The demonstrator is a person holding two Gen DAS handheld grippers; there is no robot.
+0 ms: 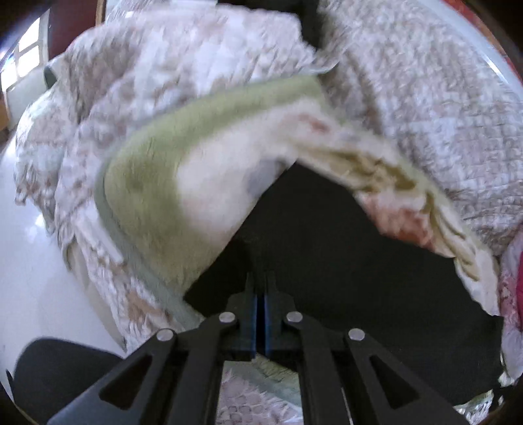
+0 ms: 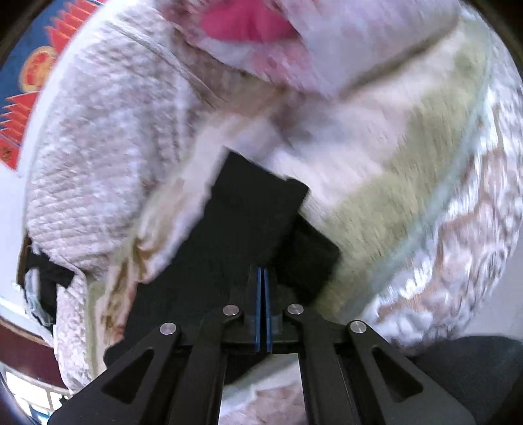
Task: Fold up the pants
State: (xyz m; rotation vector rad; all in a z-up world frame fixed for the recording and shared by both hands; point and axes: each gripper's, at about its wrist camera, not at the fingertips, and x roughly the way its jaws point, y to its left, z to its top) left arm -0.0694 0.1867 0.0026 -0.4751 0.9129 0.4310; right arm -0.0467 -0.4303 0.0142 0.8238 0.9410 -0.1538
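Observation:
The black pants spread in front of my left gripper, which is shut on their cloth. In the right wrist view the black pants hang as a narrower strip, and my right gripper is shut on them too. Both pairs of blue-padded jaws are pressed together with black cloth between them. Both views are blurred by motion. The rest of the pants is hidden behind the grippers.
A green and white fleece blanket lies on a bed under a quilted beige-patterned cover; both also show in the right wrist view, blanket and cover. A pink cushion lies beyond. A dark chair back is at lower left.

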